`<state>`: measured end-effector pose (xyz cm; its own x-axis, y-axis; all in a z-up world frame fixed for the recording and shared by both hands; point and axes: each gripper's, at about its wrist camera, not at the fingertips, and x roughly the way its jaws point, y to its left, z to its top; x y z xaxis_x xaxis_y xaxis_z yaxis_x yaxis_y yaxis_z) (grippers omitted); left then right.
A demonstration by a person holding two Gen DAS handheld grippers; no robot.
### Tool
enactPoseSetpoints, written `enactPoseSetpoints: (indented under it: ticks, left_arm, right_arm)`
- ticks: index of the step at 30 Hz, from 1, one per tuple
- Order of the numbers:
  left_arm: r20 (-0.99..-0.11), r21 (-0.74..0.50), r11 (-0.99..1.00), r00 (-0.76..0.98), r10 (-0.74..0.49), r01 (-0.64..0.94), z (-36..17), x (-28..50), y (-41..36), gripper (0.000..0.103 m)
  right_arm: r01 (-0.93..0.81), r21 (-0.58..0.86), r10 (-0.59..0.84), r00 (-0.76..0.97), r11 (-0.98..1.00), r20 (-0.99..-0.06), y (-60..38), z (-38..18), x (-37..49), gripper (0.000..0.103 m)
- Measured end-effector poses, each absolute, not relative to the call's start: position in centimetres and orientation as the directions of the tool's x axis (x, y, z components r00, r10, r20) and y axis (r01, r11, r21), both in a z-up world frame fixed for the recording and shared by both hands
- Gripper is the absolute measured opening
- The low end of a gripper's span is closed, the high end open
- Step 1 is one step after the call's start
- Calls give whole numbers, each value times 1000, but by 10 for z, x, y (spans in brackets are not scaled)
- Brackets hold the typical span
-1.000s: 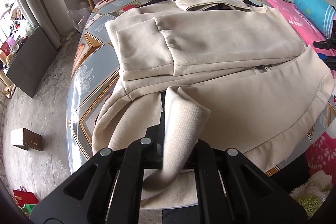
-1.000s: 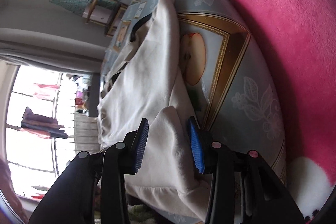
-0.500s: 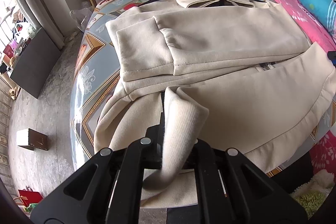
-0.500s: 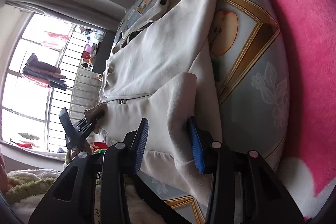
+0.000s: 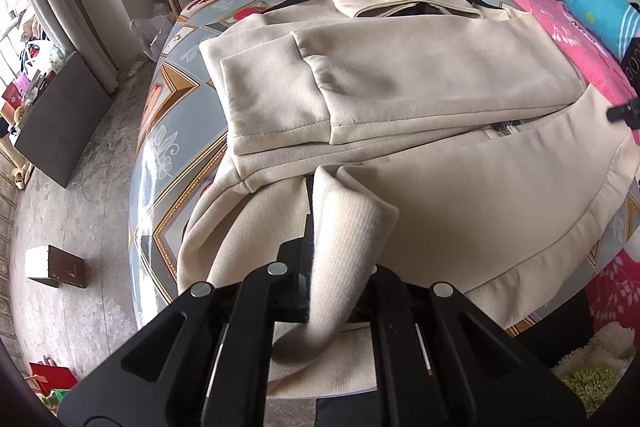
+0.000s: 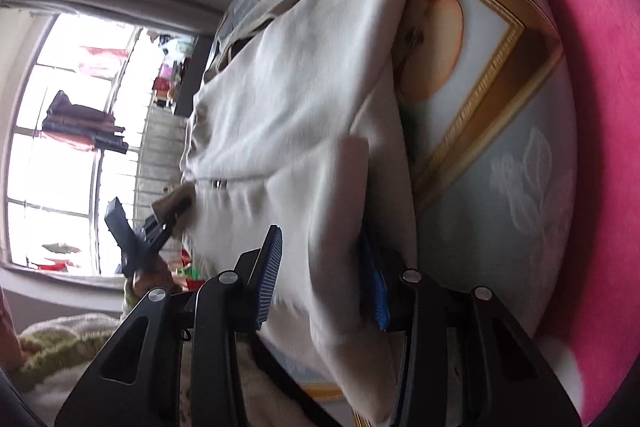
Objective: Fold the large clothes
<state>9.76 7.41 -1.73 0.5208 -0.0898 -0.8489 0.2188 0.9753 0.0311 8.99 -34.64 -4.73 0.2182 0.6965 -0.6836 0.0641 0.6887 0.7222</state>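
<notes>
The right hand-held gripper (image 6: 320,275) has rolled — its spread jaws straddle the jacket (image 5: 400,99) hem at the counter (image 5: 168,147) edge; left hand-held gripper (image 5: 316,291) pinches the ribbed cuff (image 5: 344,251).

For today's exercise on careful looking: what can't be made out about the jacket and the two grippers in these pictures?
- Left wrist view: the left gripper fingertips are buried under the jacket hem they pinch.
- Right wrist view: motion blur smears the cloth in the right gripper, so whether both pads press it is unclear.
- Left wrist view: the right gripper is cut off by the picture's edge.
</notes>
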Motion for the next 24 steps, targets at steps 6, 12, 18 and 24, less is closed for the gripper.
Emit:
enactPoseSetpoints:
  ticks: [6,12,18,24]
  left_arm:
    - [-844,14,977,526,-104,214,-19,97,77,5]
    - [-843,-5,977,524,-119,215,-18,97,79,5]
    - [-842,-2,974,525,-125,229,-18,97,79,5]
    - [-838,-10,971,527,-138,239,-18,97,80,5]
  right_arm:
    - [41,667,646,211,744,-734,-333,-44,104,35]
    - [-129,320,344,304,939,-888,-273,1,84,12]
    - [-371,-26,124,374,928,-919,-194,19,40,12]
    - [-282,44,141,332,958,-933,-211,3,56,14]
